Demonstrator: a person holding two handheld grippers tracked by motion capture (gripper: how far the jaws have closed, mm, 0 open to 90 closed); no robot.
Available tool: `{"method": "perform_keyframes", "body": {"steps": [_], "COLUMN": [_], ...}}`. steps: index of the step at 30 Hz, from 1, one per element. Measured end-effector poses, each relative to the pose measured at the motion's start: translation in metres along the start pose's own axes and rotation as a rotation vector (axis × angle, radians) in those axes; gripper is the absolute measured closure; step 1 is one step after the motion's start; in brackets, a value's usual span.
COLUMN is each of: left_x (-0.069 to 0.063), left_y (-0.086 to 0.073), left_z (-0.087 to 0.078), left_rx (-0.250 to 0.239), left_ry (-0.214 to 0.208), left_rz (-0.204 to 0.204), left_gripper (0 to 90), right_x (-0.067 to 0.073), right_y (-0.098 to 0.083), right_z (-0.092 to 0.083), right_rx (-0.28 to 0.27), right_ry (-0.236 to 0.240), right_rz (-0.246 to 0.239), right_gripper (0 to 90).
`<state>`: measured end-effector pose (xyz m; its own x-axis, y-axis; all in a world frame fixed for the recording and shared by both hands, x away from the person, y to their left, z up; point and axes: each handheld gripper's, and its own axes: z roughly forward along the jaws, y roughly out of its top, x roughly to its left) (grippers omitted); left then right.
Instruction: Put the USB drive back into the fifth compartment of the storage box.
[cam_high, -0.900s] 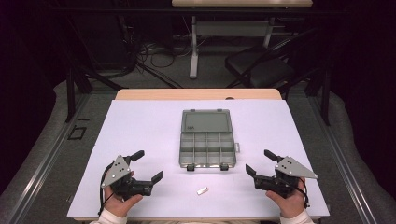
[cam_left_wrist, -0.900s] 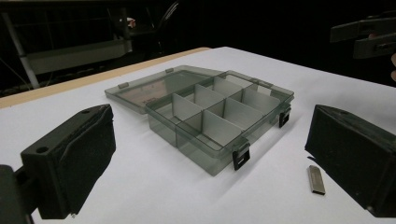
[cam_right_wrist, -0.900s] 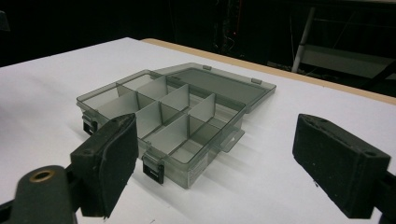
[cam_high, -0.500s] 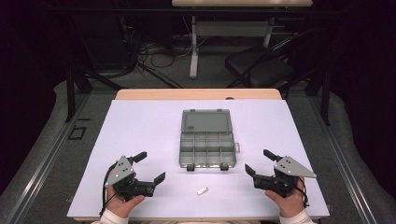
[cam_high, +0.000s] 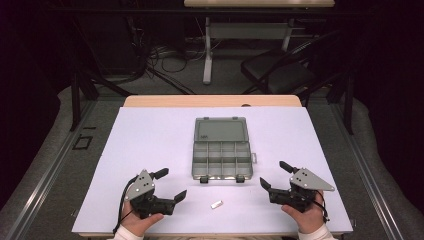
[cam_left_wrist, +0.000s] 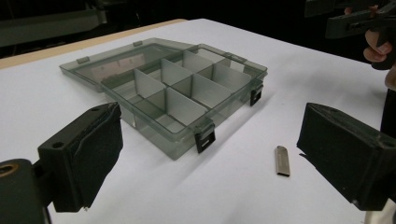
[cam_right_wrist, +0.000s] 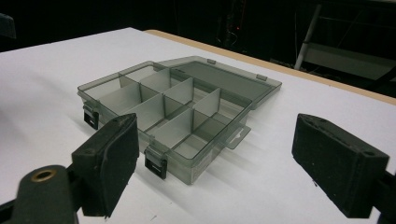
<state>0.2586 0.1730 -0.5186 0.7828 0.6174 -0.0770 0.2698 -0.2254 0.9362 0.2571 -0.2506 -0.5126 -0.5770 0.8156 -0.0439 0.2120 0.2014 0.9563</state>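
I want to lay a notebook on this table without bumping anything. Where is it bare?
The white sheet is bare left of the open box and also right of it, up to the far wooden edge. The near strip is crowded: the left claw, a small metal piece and the right claw all sit there.

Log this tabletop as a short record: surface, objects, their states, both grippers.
surface: white table top
box: grey translucent plastic compartment box, lid open flat, compartments look empty
small item: small silver metal clip-like piece, lying in front of the box, apart from it
left gripper: open, holding nothing
right gripper: open, holding nothing
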Motion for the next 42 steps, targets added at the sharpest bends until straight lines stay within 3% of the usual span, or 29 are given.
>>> {"method": "perform_keyframes", "body": {"steps": [7,18,24,42], "left_x": [-0.006,-0.012,-0.016,-0.026], "left_y": [0.005,0.019,0.031,0.035], "left_z": [0.008,0.02,0.032,0.06], "left_rx": [0.018,0.06,0.069,0.116], "left_ry": [-0.005,-0.006,-0.03,-0.059], "left_rz": [-0.002,-0.014,-0.039,-0.052], "left_gripper": [15.0,18.3,20.3,22.6], "right_x": [0.002,0.004,0.006,0.005], "right_y": [-0.001,-0.001,-0.001,-0.001], "right_z": [-0.001,0.0,0.001,0.001], "right_rx": [0.003,0.007,0.011,0.008], "right_ry": [-0.003,-0.003,0.0,0.006], "right_rz": [-0.004,0.003,-0.001,0.002], "right_gripper": [14.7,14.7,14.7,14.7]}}
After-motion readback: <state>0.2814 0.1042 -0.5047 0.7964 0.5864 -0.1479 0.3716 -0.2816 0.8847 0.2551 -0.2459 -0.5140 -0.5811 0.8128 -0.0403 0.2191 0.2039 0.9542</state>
